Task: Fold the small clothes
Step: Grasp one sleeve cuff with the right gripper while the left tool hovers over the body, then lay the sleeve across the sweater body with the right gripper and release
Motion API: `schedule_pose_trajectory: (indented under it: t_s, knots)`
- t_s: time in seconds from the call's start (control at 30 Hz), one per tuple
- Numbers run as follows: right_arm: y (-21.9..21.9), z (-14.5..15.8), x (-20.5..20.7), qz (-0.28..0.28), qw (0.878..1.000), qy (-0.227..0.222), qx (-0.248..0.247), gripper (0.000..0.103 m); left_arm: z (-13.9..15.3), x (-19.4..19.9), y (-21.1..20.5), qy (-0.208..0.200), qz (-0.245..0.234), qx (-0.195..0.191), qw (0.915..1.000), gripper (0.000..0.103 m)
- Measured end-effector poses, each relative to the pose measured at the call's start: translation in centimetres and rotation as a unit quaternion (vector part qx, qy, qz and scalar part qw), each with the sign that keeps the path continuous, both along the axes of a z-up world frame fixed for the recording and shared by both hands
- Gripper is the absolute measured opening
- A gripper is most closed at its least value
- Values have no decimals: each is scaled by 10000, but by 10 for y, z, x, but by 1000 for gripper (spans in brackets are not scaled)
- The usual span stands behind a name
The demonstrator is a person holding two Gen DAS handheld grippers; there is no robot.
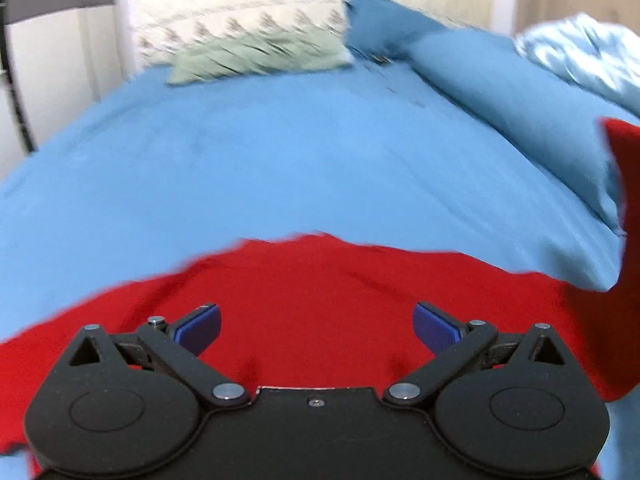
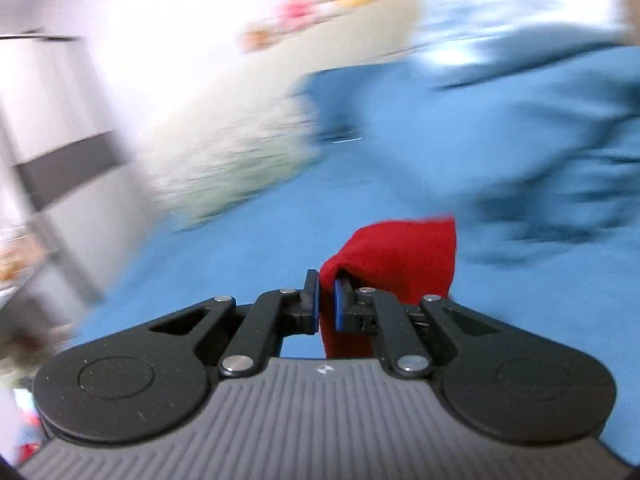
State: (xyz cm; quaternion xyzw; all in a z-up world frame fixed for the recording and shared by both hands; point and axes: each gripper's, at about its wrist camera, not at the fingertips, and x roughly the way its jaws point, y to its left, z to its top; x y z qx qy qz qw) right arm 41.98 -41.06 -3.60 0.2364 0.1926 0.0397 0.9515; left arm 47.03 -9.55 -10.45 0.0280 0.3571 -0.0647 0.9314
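— Cloth point(image 1: 320, 280), red, where is it?
— Spread on the blue bed point(image 1: 240, 160), near its front edge, one part lifted at the right.
— Left gripper point(image 1: 316, 326)?
— Released, jaws wide apart above the cloth.
— Right gripper point(image 2: 327, 304)?
— Clenched on a fold of the cloth, held up off the bed. That view is blurred.
— Beyond?
— Pillows point(image 1: 256, 56) at the far edge.

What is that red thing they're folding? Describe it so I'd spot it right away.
A blue sheet covers the whole bed. Near its front edge lies a red garment, spread under the open left gripper, with one corner pinched and lifted by the right gripper. It is the only red item; the pillows and bedding behind it are pale green, blue or silvery.
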Motion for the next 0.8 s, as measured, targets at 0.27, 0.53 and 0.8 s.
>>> schedule_pose_trajectory:
  t_s: [0.27,0.53,0.8]
  knots:
    - [208,-106,34,2073,9754,548,-518,22,-18,-31,122,320,820,122,9960,103]
    - [241,-140,8,2610,9489,869,-1543,59,-21,-48,133,394,428,-256,9980,103]
    - [196,-112,-34,2288,9317,988,-2643,95,-30,-56,28,198,-1194,503,9914,100]
